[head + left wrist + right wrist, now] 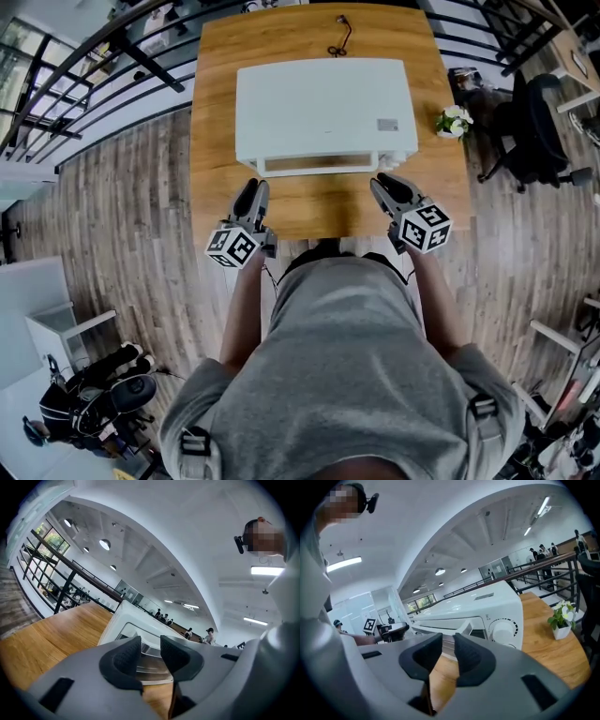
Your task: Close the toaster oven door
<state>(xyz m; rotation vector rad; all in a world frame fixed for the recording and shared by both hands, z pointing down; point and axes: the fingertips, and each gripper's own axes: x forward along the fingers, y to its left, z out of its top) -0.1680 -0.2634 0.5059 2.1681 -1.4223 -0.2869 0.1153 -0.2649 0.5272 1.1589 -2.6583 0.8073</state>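
Facing my right tongs [448,643] is the dial [505,631], unseen overhead; toaster oven [323,112] just beyond these and left tongs [254,189], both open

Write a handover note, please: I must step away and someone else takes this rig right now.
Left hand-held gripper: jaws apart, empty, near the left end of the door.
Right hand-held gripper: jaws narrowly apart, empty, near its right end.
Toaster oven sits on the wooden table, door open toward you.
Done: nothing. Left: swing the door up shut.
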